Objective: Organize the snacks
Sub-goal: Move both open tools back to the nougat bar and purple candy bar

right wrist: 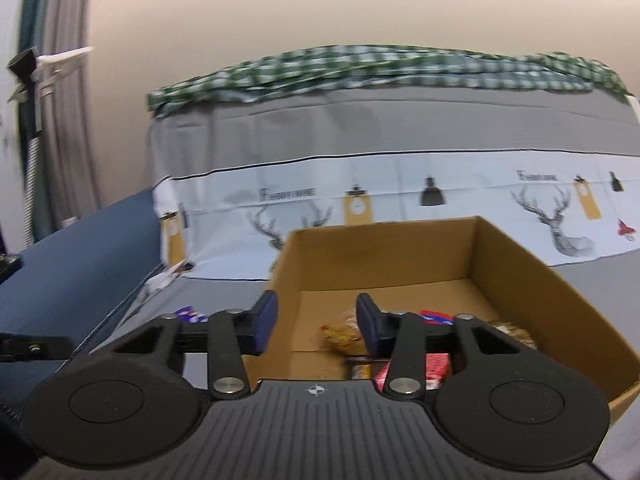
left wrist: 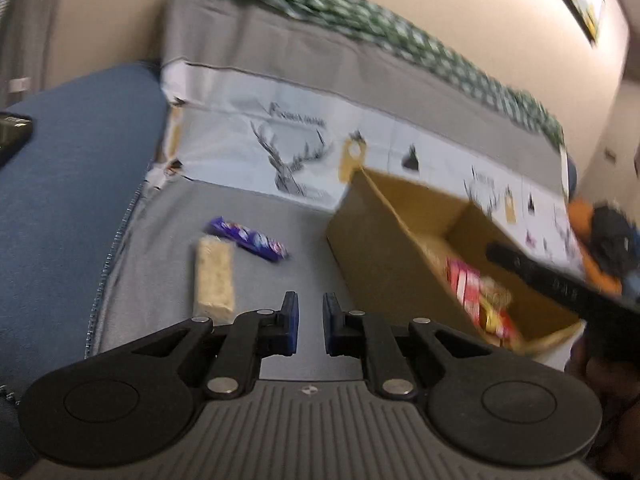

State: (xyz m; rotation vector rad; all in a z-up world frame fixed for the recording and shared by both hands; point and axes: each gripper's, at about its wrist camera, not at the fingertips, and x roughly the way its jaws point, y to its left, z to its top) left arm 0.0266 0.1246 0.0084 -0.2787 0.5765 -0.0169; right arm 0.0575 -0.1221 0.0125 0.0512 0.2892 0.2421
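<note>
An open cardboard box sits on the grey bed cover and holds several snack packets. A purple wrapped bar and a pale beige bar lie on the cover left of the box. My left gripper is open and empty, hovering just right of the beige bar. In the right wrist view, my right gripper is open and empty above the box's near left corner, with a yellow packet and red packets below it. The purple bar shows at left.
A blue cushion lies to the left, with a dark device on it. A deer-print sheet and a green checked cloth cover the raised back. The right gripper's arm reaches over the box.
</note>
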